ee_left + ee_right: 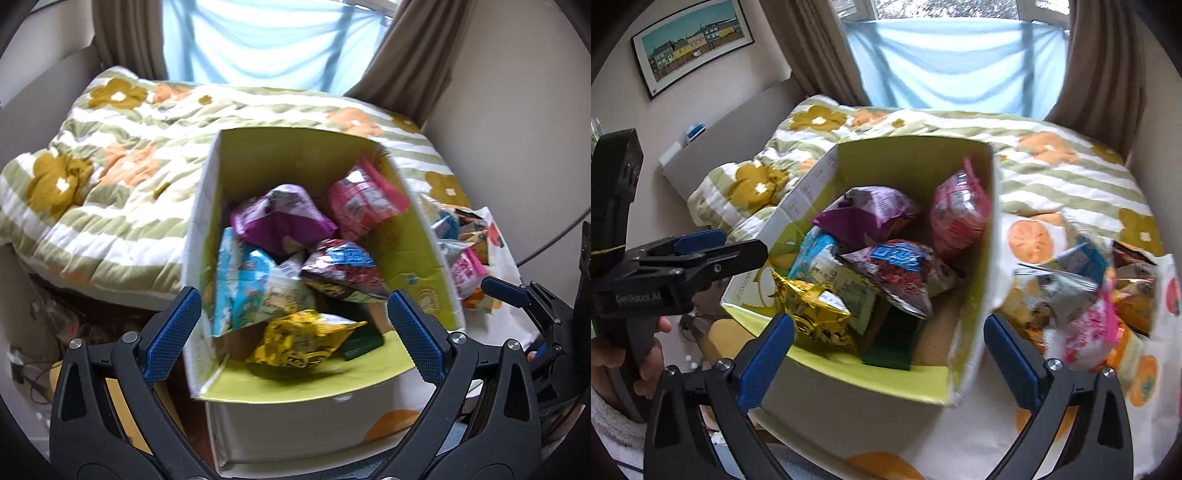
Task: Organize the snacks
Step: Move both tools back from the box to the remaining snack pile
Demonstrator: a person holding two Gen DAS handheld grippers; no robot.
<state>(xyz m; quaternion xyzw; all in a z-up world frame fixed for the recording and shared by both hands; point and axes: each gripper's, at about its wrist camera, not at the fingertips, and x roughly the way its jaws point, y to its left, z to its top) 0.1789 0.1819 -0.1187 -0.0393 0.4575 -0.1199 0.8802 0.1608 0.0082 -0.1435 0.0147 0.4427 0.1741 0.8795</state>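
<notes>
The box (417,258) is sitting on the bed (96,192), holding snack packets (284,218); more packets (1086,306) are lying just right of it. Both the left gripper (295,332) and right gripper (890,354) are holding their fingers wide open, gripping nothing.

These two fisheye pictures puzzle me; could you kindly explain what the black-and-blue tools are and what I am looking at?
A person holds a hand-operated claw in each hand; each picture comes from a camera on one claw, looking along its blue-padded fingers. The left claw and right claw are both open and hold nothing. Between them stands an open green-lined cardboard box full of colourful foil snack packets. More loose snack packets lie beside it on an orange-printed white cloth.
</notes>
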